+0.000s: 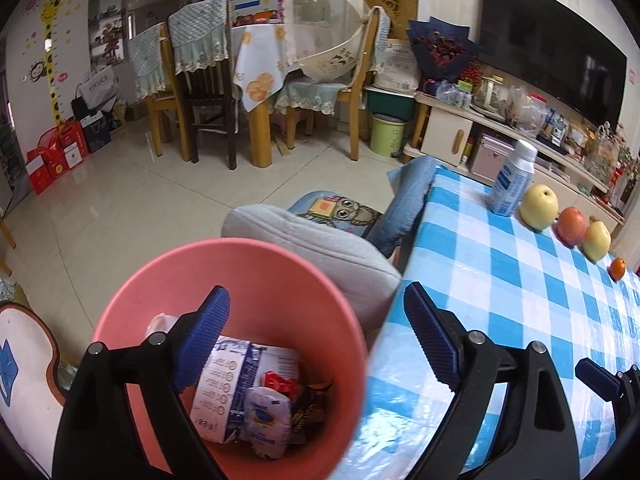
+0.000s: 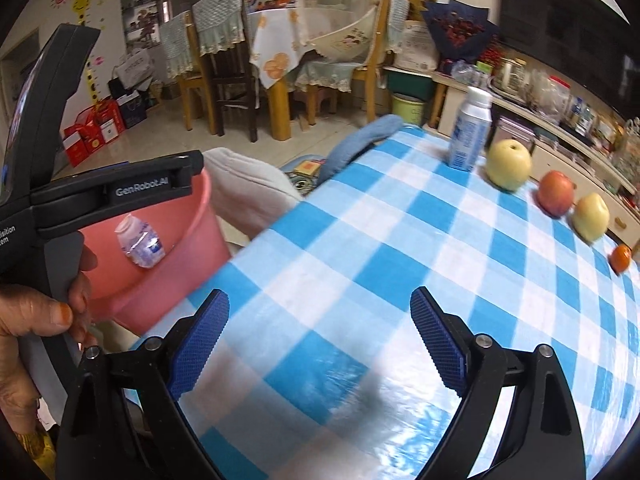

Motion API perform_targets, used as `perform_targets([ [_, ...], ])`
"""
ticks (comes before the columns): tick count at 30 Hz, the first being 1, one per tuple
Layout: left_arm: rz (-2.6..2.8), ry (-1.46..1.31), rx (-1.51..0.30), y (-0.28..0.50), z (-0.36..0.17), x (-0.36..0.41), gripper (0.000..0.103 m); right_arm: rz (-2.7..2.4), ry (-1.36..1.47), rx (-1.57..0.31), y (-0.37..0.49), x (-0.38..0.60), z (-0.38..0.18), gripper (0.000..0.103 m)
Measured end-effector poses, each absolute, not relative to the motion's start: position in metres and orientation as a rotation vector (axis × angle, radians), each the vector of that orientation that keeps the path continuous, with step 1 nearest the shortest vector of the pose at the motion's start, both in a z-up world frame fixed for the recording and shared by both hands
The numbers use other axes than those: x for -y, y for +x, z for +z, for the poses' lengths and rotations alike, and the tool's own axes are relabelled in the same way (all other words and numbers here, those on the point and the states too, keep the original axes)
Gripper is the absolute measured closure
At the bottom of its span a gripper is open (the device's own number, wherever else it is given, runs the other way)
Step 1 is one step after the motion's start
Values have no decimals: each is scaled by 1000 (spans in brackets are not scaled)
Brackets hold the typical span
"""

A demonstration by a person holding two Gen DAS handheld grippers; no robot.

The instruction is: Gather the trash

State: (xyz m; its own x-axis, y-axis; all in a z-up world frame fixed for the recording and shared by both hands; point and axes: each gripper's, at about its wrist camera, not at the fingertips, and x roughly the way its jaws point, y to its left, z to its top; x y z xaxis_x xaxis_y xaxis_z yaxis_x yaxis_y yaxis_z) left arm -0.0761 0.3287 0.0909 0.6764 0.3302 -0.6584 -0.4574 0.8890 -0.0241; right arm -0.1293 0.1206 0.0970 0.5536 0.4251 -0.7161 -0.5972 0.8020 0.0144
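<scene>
A pink bin [image 1: 240, 276] stands beside the checked table [image 1: 520, 320]; it holds a white carton, a small bottle [image 1: 266, 420] and wrappers. My left gripper [image 1: 316, 336] is open and empty, above the bin's rim. In the right wrist view the bin [image 2: 160, 280] shows a small plastic bottle [image 2: 140, 242] inside. My right gripper [image 2: 320, 336] is open and empty over the tablecloth [image 2: 360, 260]. A blue-white bottle [image 1: 512, 184] stands upright at the table's far edge, also in the right wrist view [image 2: 468, 132].
A row of fruit lies on the table: a yellow pear [image 2: 510, 164], a red apple [image 2: 556, 192], another pear [image 2: 590, 216] and an orange [image 2: 620, 258]. A grey cushion [image 1: 312, 240] and a blue cloth [image 1: 404, 200] lie past the bin. Dining chairs stand beyond.
</scene>
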Motion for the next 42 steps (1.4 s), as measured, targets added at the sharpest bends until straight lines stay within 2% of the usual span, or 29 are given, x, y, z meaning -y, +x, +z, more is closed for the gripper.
perform_targets([
  [13, 358, -120, -637, -61, 99, -272, 8, 515, -231, -746, -125, -64, 99, 12],
  [24, 265, -84, -642, -40, 94, -221, 7, 436, -101, -730, -111, 0, 99, 12],
  [26, 247, -61, -648, -36, 91, -209, 7, 420, -89, -731, -108, 13, 98, 8],
  [29, 209, -25, -649, -31, 90, -189, 7, 382, -79, -728, -103, 34, 97, 8],
  [42, 97, 58, -560, -50, 99, -103, 4, 210, 8, -650, -92, 142, 115, 8],
])
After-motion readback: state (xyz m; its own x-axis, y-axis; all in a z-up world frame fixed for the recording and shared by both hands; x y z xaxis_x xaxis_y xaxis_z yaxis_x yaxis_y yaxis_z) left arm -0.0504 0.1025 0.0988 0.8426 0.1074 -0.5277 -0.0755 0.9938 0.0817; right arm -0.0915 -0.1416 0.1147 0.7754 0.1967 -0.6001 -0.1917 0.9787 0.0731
